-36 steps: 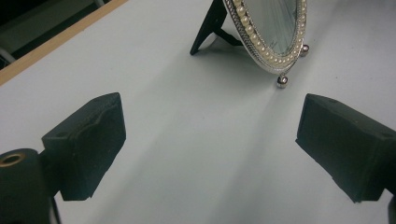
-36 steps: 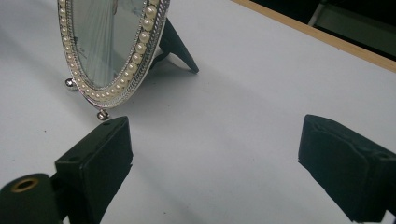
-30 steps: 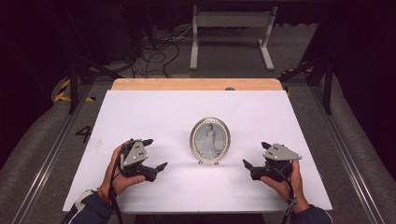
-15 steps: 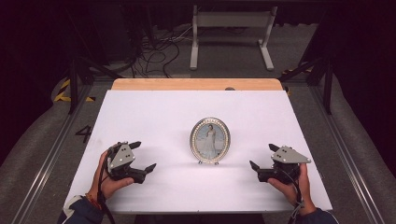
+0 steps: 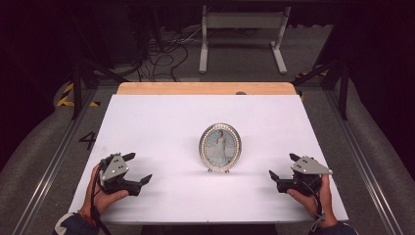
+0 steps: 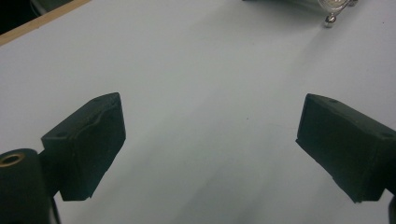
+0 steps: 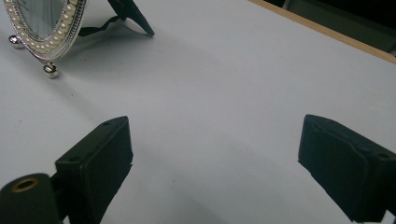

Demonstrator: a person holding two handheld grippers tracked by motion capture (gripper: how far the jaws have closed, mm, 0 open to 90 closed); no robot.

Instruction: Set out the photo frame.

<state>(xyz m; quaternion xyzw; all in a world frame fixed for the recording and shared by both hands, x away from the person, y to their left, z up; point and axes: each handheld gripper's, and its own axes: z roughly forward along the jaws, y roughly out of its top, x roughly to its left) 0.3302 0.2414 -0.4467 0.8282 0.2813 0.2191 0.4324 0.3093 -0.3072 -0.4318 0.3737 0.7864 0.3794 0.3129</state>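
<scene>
Both grippers have drawn back to the lower corners; left gripper (image 5: 131,169) and right gripper (image 5: 283,166) jaws wide, empty. Oval photo frame (image 5: 220,147) stands upright mid-frame on worktop (image 5: 156,122). Retreat low and slowly, avoiding its easel strut.

My white counter (image 5: 161,127) has a wooden strip (image 5: 205,88) along its far edge; beyond it, cables (image 5: 164,46) and a grey stand (image 5: 242,29) on the floor.
</scene>
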